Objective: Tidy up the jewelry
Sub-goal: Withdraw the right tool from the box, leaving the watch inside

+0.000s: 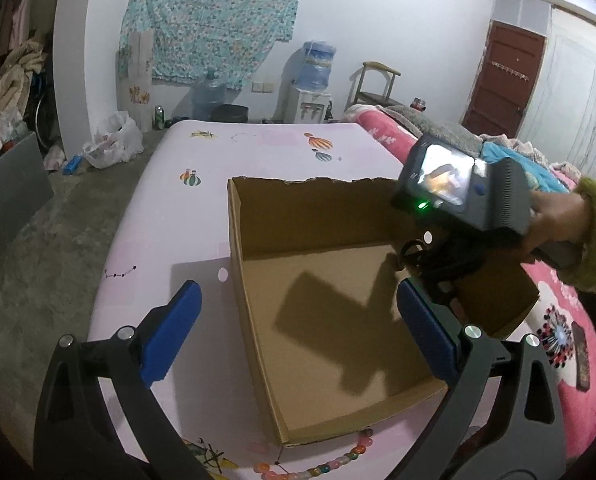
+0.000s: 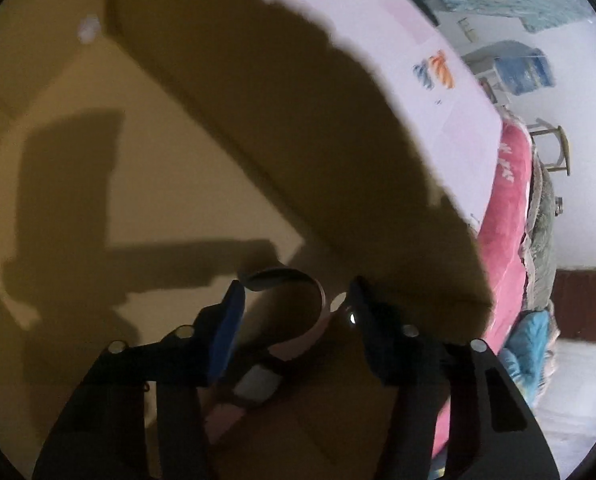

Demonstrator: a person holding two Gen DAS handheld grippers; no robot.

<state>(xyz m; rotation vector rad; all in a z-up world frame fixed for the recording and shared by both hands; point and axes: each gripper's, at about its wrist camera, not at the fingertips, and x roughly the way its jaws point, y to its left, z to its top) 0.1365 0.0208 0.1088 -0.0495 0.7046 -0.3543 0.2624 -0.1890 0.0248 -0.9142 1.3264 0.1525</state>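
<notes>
Right tongs (image 2: 294, 312) sit inside the cardboard box (image 1: 330, 320), spread wide, pink watch (image 2: 298, 320) loose between them near the box's right wall. Left tongs (image 1: 298, 336) released, hovering above box. Lift straight out without snagging the strap; the bead bracelet (image 1: 330, 464) on the bench (image 1: 170, 216) looks next.

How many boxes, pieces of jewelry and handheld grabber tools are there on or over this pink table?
Cardboard box: 1
Jewelry: 2, a colourful bead string and a pink watch-like band
Tools: 2, left tool and right tool
Total: 5

Bead necklace (image 1: 322, 466) cut off by bottom edge, partly behind box (image 1: 258, 320).
</notes>
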